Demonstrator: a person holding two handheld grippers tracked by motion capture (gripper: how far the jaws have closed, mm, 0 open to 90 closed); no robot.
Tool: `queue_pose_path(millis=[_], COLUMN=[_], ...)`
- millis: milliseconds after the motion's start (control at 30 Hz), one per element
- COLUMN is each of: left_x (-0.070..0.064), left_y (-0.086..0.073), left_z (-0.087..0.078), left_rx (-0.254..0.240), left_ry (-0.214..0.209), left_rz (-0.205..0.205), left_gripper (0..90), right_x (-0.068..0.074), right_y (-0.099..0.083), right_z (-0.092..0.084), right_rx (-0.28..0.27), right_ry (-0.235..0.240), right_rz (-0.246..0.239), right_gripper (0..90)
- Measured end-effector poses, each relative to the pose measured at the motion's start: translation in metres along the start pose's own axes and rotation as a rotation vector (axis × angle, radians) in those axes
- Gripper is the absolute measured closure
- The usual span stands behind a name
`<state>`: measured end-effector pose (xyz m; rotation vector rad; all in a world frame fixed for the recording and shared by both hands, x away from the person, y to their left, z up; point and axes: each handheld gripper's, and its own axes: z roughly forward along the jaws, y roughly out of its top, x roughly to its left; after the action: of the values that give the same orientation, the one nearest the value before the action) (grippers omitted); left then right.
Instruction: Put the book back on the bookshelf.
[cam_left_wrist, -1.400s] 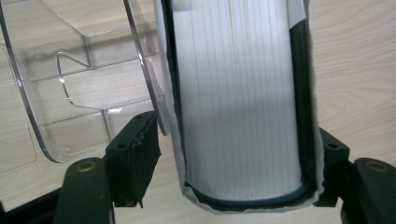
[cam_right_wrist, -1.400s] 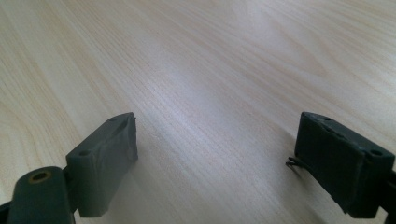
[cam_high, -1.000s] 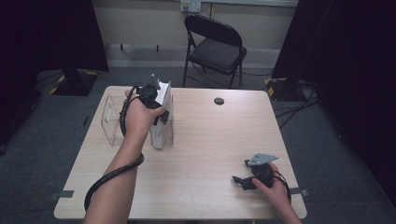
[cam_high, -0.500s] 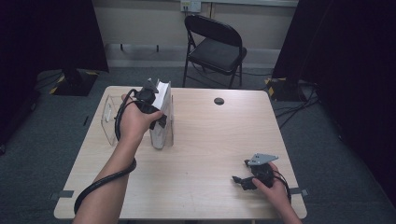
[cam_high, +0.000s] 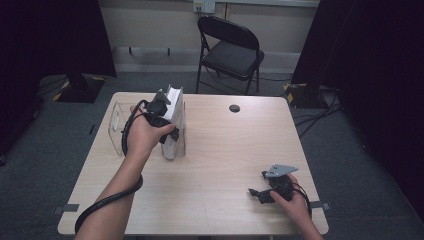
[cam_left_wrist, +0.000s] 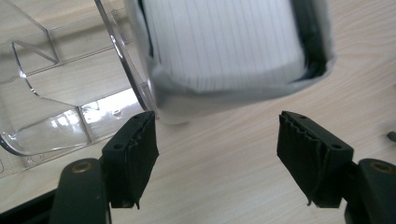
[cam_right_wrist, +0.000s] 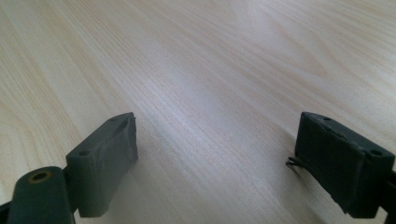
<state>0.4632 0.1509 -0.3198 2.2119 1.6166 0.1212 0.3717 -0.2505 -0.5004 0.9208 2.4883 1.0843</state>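
My left gripper (cam_left_wrist: 217, 140) hovers over the book (cam_left_wrist: 224, 46) — jaws apart, gripping nothing (clear rack (cam_left_wrist: 56, 93) just beside it). My right gripper (cam_right_wrist: 217, 154) rests well away from the book — wide open, empty.

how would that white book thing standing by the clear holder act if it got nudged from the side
The white book stands upright on a narrow edge next to the clear holder, so a side nudge would probably tip it. Its stacked page edges suggest it is fairly heavy and stiff. On the smooth wooden table it might slide first.
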Motion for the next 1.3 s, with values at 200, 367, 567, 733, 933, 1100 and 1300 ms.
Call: queue_pose_path(millis=[200, 367, 567, 733, 933, 1100, 1300], left_x=[0.001, 0.003, 0.007, 0.008, 0.007, 0.004, 0.002], left_y=[-0.003, -0.007, -0.013, -0.018, -0.022, -0.026, -0.03], left_z=[0.0, 0.001, 0.004, 0.007, 0.011, 0.013, 0.018], left_rx=[-0.001, -0.008, -0.014, -0.015, -0.019, -0.02, -0.015], left_ry=[-0.012, -0.014, -0.022, -0.031, -0.04, -0.049, -0.066], left_rz=[0.017, 0.012, 0.022, 0.013, 0.033, 0.051, 0.074], left_gripper=[28.6, 28.7, 28.7, 28.7, 28.8, 28.8, 28.8], right_x=[0.0, 0.0, 0.0, 0.0, 0.0, 0.0, 0.0], right_y=[0.0, 0.0, 0.0, 0.0, 0.0, 0.0, 0.0], right_z=[0.0, 0.0, 0.0, 0.0, 0.0, 0.0, 0.0], right_rx=[0.0, 0.0, 0.0, 0.001, 0.0, 0.0, 0.0], right_ry=[0.001, 0.0, 0.0, 0.001, 0.001, 0.001, 0.001], right_rz=[0.0, 0.0, 0.0, -0.001, -0.001, -0.001, -0.001], right_gripper=[12.1, 12.1, 12.2, 12.2, 12.2, 12.1, 12.2])
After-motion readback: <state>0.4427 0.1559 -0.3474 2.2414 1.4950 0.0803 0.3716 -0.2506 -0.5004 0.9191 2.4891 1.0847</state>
